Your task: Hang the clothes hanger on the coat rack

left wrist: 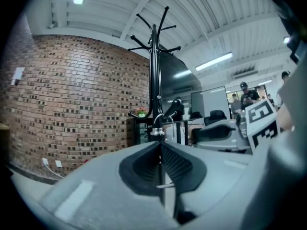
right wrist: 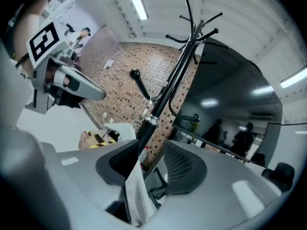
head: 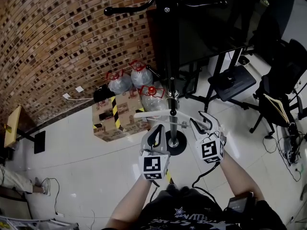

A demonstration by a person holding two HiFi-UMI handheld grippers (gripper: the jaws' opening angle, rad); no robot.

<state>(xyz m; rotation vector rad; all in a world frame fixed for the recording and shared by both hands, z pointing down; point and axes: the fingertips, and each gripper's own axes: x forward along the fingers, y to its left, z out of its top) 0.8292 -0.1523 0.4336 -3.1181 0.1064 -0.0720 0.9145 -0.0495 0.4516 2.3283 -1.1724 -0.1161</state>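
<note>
A black coat rack (head: 169, 56) stands straight ahead, its pole (left wrist: 154, 80) topped by curved hooks, seen also in the right gripper view (right wrist: 168, 90). A white clothes hanger (head: 153, 114) lies level in front of the pole, low down. My left gripper (head: 160, 127) sits under the hanger's middle. In its own view the left gripper (left wrist: 159, 145) is shut on a thin metal part of the hanger. My right gripper (head: 201, 118) is at the hanger's right arm. There the white arm (right wrist: 134, 186) lies against one pad, and the right gripper (right wrist: 148, 145) stands open, with a gap to the other pad.
The rack's round base (head: 175, 145) rests on the pale floor. A taped cardboard box (head: 112, 116) and water jugs (head: 129, 80) stand by the brick wall (head: 57, 42). A black stand (head: 230, 78) and an office chair (head: 283, 80) are at the right. People (left wrist: 247, 95) stand far behind.
</note>
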